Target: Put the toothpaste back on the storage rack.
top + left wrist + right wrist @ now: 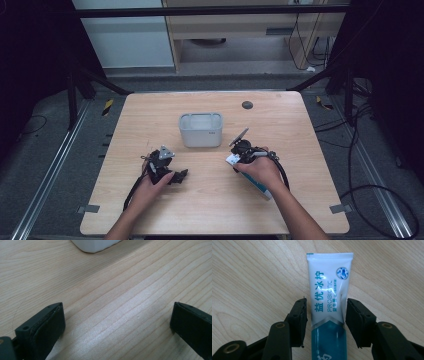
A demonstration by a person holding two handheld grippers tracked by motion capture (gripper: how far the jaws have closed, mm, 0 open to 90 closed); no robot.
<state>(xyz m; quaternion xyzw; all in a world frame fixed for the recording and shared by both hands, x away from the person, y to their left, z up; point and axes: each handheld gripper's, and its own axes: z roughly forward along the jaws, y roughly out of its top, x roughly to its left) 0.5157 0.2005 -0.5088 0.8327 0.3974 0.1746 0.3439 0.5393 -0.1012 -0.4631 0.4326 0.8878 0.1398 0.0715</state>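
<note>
A white and teal toothpaste tube point(328, 287) lies flat on the wooden table point(210, 200), crimped end away from the camera. My right gripper point(326, 301) is shut on the tube's white middle, one black pad against each side. In the high view the tube point(263, 190) runs under the right hand, where the right gripper point(243, 159) is. My left gripper point(117, 315) is open wide just above bare wood, nothing between its fingers; the high view has the left gripper point(176, 176) at front left.
A white rectangular container point(200, 130) stands open-topped at the table's middle, behind both grippers; its corner point(93, 245) is ahead of the left gripper. A dark round disc point(247, 105) sits near the far edge. Cables trail off the table's front.
</note>
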